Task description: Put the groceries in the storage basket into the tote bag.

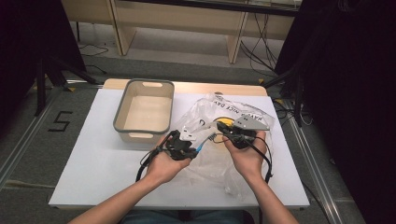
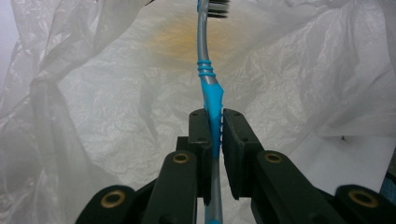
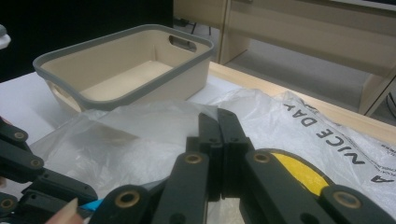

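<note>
While both hands meet over the clear plastic bag (image 1: 219, 140), the left gripper (image 1: 183, 145) has its two black jaws clamped on the blue grip of a toothbrush (image 2: 208, 79). Seen in the left gripper view, the toothbrush runs straight up from between the jaws: blue handle section at the clamp, a grey neck with blue rings above it, and dark bristles at the far end. That brush head lies over the bag, above a blurred yellow patch seen through the film. In the high view a short blue-and-grey length of the toothbrush (image 1: 205, 142) shows just beyond the left gripper, pointing toward the right gripper (image 1: 235, 133).

The right gripper sits on top of the bag, beside the yellow round print (image 3: 299, 172) on it; its jaws are pressed together, and whether a fold of the film lies between them cannot be told. A grey three-cornered plate (image 1: 251, 123) tops this gripper. The left hand (image 1: 166, 163) and right hand (image 1: 250, 156) rest at the near edge of the bag.

The bag is crumpled, with black lettering (image 3: 327, 128) along its far side. A beige bin with a grey rim (image 1: 122, 112) stands just left of the bag, on the white table (image 1: 88, 158); its floor is bare, and handle slots are cut in its short walls. In the right gripper view the bin (image 3: 116, 70) rises behind the bag
</note>
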A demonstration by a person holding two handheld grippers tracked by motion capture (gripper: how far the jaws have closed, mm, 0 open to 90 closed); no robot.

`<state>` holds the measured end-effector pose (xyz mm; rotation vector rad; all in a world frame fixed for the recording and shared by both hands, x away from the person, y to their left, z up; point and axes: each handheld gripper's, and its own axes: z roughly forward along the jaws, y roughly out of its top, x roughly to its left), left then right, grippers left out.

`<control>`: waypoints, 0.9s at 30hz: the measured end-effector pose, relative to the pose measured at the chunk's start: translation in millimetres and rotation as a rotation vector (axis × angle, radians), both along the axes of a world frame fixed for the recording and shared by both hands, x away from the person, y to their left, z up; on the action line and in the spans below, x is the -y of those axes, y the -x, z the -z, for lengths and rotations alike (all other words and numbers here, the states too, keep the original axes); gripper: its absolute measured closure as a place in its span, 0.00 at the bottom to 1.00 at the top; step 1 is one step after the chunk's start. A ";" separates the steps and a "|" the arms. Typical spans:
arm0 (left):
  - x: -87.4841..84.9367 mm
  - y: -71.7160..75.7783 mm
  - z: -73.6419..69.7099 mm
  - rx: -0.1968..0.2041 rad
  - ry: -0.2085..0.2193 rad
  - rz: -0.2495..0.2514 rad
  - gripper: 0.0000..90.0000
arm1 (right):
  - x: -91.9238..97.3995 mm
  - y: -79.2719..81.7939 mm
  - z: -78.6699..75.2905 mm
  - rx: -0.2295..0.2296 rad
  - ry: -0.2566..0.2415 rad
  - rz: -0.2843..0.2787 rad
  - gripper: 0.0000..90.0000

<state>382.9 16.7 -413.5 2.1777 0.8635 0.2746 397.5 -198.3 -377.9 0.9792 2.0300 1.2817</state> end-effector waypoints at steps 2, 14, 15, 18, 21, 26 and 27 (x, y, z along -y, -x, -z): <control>2.8 -1.6 0.8 -0.002 0.001 -0.002 0.91 | 0.0 -0.1 0.2 -0.001 -0.001 0.000 1.00; 17.3 -13.8 12.3 -0.007 -0.018 -0.016 0.91 | -1.0 -0.6 1.7 -0.005 0.003 -0.006 1.00; 19.2 -15.3 13.9 0.000 -0.017 -0.019 0.91 | -1.3 -0.5 1.9 -0.006 0.000 -0.006 1.00; 21.2 -16.5 15.1 0.002 -0.014 -0.021 0.91 | -1.5 -0.4 2.0 -0.007 0.004 -0.007 1.00; 25.6 -18.1 17.0 0.014 -0.016 -0.020 0.91 | -1.5 -0.4 2.1 -0.007 0.004 -0.006 1.00; 31.3 -20.0 18.2 0.031 -0.005 -0.017 0.91 | -2.0 -0.3 2.5 -0.009 0.003 -0.004 1.00; 32.4 -20.6 18.9 0.035 -0.005 -0.018 0.91 | -2.0 -0.3 2.5 -0.009 0.003 -0.004 1.00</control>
